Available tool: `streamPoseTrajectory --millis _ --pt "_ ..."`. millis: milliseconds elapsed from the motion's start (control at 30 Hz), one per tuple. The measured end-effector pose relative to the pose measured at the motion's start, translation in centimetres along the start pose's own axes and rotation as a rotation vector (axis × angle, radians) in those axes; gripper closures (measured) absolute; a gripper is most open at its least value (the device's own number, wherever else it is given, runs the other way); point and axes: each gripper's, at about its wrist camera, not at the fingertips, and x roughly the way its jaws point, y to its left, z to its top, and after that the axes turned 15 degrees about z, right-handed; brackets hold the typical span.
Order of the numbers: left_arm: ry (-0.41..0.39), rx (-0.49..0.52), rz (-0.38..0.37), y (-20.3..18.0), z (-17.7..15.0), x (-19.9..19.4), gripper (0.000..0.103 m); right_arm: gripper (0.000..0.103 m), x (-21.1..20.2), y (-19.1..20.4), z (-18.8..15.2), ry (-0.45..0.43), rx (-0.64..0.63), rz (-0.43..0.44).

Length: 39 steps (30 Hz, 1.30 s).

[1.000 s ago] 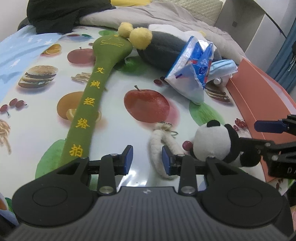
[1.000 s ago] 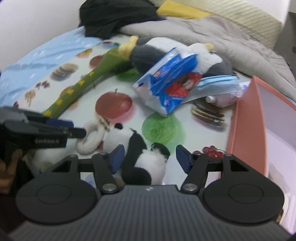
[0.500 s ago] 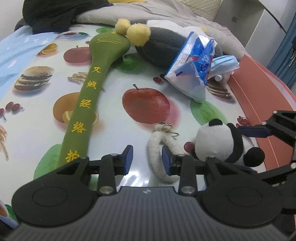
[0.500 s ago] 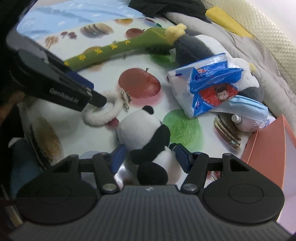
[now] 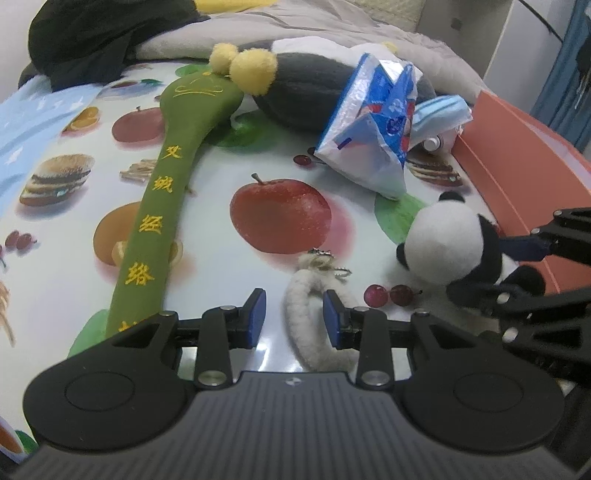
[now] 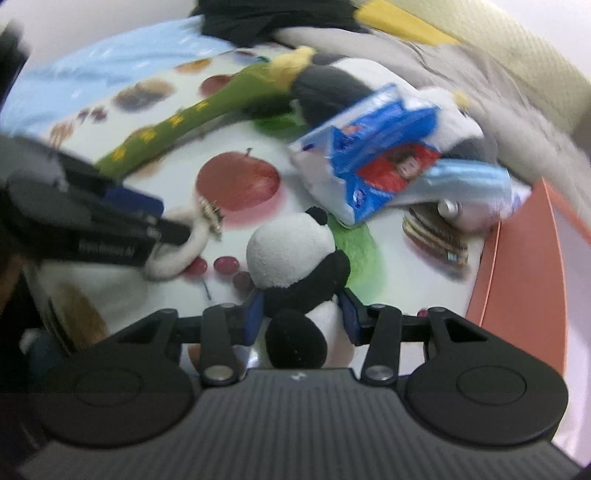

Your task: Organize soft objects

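A small panda plush [image 6: 295, 258] sits between my right gripper's [image 6: 301, 317] blue pads, which are shut on its body; it also shows in the left wrist view [image 5: 450, 240] at the right. A white fuzzy ring with a keychain [image 5: 314, 314] lies on the fruit-print cloth; my left gripper [image 5: 293, 319] is open around its left side. A long green plush stick [image 5: 166, 206] lies to the left. A big grey and white plush [image 5: 306, 85] lies at the back.
An orange box [image 5: 517, 155] stands at the right. A blue and white plastic packet [image 5: 373, 125], a face mask [image 5: 439, 114] and a small bottle [image 6: 465, 214] lie near it. Black clothing [image 5: 96, 33] and a grey blanket [image 5: 332, 26] are behind.
My right gripper's jaws have shut on the panda and lifted it a little upright. My left gripper has edged forward around the white ring, still open.
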Motion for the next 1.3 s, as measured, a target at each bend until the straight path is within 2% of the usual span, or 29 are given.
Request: streamPoseTrajectory --millis 167,200,267,333,433,700,967,1300 --pt "-0.021 0.055 0.049 -1.1 -0.3 0.0 0.066 0.056 -0.3 -1.1 -0.3 -0.048 0.139 0.033" --pt "-0.028 0.067 0.063 -1.4 -0.4 -0.1 0.07 0.056 -0.4 -1.3 -0.4 -0.056 0.168 0.04" --pt "-0.03 0.069 0.066 -1.7 -0.4 -0.1 0.085 0.056 -0.5 -1.5 -0.5 -0.069 0.209 0.044" --pt "-0.03 0.071 0.068 -2.0 -0.4 -0.2 0.091 0.056 -0.7 -1.7 -0.6 -0.082 0.246 0.051" --pt "-0.037 0.07 0.086 -2.4 -0.5 -0.3 0.093 0.056 -1.0 -1.9 -0.9 -0.093 0.289 0.058" --pt "-0.033 0.008 0.049 -1.9 -0.4 -1.2 0.094 0.056 -2.0 -2.4 -1.7 -0.113 0.377 0.04" --pt "-0.04 -0.013 0.003 -1.6 0.2 -3.2 0.095 0.056 -3.2 -2.3 -2.3 -0.132 0.462 0.042" --pt "-0.065 -0.031 -0.034 -1.3 0.4 -6.9 0.095 0.056 -5.5 -0.8 -3.0 -0.152 0.501 0.029"
